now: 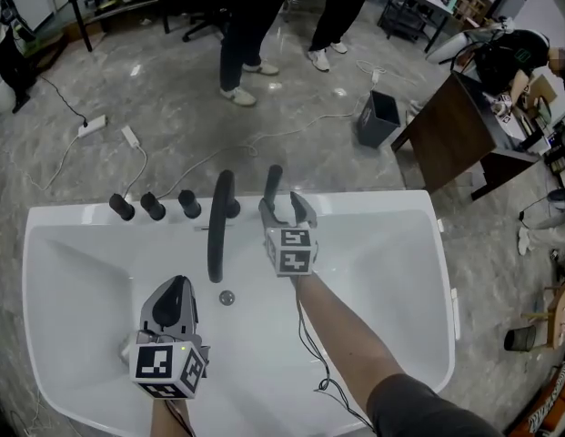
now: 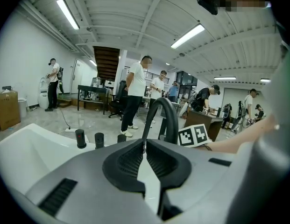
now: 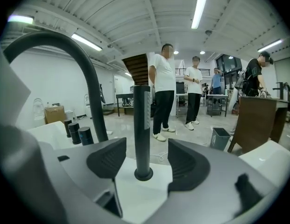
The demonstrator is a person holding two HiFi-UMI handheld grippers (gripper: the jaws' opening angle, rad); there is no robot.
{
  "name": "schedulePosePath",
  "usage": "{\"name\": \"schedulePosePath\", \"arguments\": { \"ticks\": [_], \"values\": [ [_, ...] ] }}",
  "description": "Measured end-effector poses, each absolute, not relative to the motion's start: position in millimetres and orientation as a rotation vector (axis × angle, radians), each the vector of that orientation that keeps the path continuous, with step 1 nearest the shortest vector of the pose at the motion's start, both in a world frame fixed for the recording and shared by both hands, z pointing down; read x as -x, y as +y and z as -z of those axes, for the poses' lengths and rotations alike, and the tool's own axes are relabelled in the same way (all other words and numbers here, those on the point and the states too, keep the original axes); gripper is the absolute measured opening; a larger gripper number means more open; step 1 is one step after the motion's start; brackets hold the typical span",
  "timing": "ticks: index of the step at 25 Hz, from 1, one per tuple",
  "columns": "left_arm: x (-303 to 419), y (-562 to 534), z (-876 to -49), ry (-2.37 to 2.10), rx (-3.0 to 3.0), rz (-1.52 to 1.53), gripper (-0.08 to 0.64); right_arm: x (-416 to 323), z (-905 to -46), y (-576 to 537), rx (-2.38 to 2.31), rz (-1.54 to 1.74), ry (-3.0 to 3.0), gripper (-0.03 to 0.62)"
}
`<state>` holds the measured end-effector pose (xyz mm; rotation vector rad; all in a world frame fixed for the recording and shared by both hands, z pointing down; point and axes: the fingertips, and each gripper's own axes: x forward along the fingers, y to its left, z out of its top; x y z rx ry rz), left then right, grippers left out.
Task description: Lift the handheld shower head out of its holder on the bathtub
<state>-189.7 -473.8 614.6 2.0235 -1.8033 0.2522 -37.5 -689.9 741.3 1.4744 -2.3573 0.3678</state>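
The handheld shower head (image 1: 273, 182) is a slim black wand standing upright in its holder on the far rim of the white bathtub (image 1: 391, 204). My right gripper (image 1: 287, 212) is open, with one jaw on each side of the wand's lower part. In the right gripper view the shower head (image 3: 142, 125) rises between the pads (image 3: 106, 158), which stand clear of it on both sides. My left gripper (image 1: 178, 288) hangs over the tub's basin near the front left, shut and empty, and its jaws meet in the left gripper view (image 2: 145, 146).
A black arched faucet spout (image 1: 218, 226) reaches over the basin just left of the wand, with three black knobs (image 1: 153, 206) on the rim further left. The drain (image 1: 227, 297) lies below the spout. Beyond the tub are people's legs (image 1: 241, 53), floor cables, a dark bin (image 1: 379, 118) and a brown desk (image 1: 455, 135).
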Motion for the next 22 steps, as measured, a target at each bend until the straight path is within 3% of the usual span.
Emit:
{"name": "schedulePosePath", "arguments": {
  "ticks": [22],
  "values": [
    [210.0, -465.5, -634.0, -1.818, -1.97, -0.21, 0.018, 75.1, -753.6, -721.6, -1.402, -0.346, -2.403, 0.259]
  ]
}}
